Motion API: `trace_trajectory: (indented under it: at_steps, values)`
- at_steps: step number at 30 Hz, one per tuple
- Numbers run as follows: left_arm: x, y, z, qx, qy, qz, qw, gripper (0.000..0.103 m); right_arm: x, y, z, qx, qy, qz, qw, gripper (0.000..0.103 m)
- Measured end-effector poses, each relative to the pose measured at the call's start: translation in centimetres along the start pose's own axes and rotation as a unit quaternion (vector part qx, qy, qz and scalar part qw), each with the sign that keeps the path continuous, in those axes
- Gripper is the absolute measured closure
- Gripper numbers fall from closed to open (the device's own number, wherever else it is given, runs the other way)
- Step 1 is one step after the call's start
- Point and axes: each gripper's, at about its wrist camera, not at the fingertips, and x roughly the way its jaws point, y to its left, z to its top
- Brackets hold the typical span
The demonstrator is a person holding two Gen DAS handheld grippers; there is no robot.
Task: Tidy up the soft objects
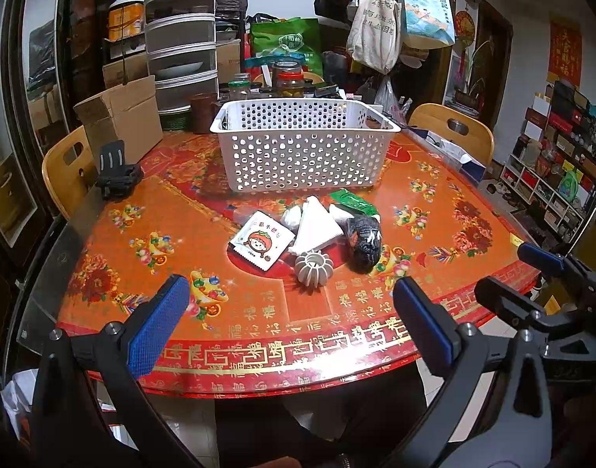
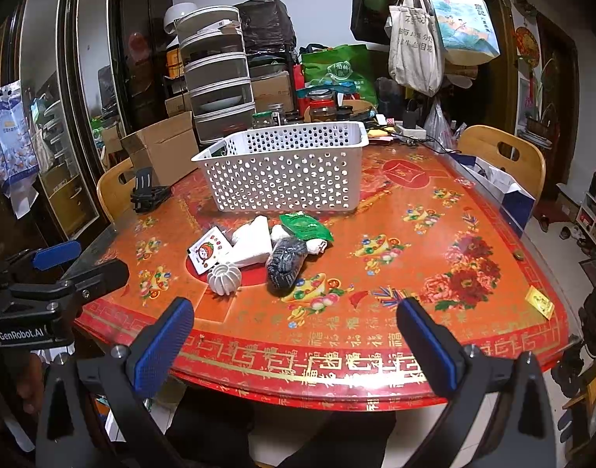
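At the near edge of the table [image 1: 102, 241], on my left, I have the left gripper [image 1: 290, 316] poised with its blue pads spread wide and nothing between them, aimed at the heap in the middle. I judge that it sits back over the rim so both tools can survey the pile before committing.

Moving right across the heap, the cartoon packet [image 1: 262, 240] lies flat and nearest that side, so it looks like the natural first pick for the left tool. Just below it sits the ribbed white ball [image 1: 314, 266], touching the packet's corner. Next comes the white pouch [image 1: 315, 227], leaning over smaller white bundles, then the dark knitted piece [image 1: 363, 241], with the green sachet [image 1: 352, 201] behind it. They are bunched together, which I read as a pile staged for sorting.

Behind the heap stands the white perforated basket [image 1: 305, 148], close and open-topped, apparently the place these soft things should go. I cannot tell what already lies inside.

Farthest right, the right gripper [image 2: 294, 327] waits over the table edge, fingers likewise parted and empty, facing the knitted piece, which seems its easiest target.
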Motion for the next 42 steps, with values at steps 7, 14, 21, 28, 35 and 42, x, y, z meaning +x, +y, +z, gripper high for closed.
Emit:
trace_trajectory:
  at_steps: [7, 14, 21, 28, 35, 42]
  values:
    - [0.0, -0.02, 0.02, 0.001, 0.0, 0.0, 1.0, 0.0, -0.03, -0.02, 0.03, 0.0, 0.0, 0.0, 1.0, 0.0]
    - [0.02, -0.03, 0.02, 0.0, 0.001, 0.0, 1.0, 0.0, -0.03, -0.04, 0.04, 0.001, 0.001, 0.0, 1.0, 0.0]
    - [0.09, -0.08, -0.08, 0.001, 0.002, 0.0, 1.0, 0.0, -0.1, -0.08, 0.02, 0.001, 0.001, 0.001, 1.0, 0.0]
    - [0.13, -0.13, -0.12, 0.001, 0.002, 0.0, 1.0, 0.0, -0.05, -0.1, 0.03, 0.001, 0.001, 0.001, 1.0, 0.0]
    - [0.12, -0.13, -0.08, 0.001, 0.002, 0.0, 1.0, 0.0, -0.01, -0.13, 0.06, 0.002, 0.002, 0.001, 1.0, 0.0]
    - [0.28, -0.15, -0.33, 0.0, 0.003, -0.002, 1.0, 0.0, 0.04, -0.12, 0.0, 0.002, 0.002, 0.002, 1.0, 0.0]
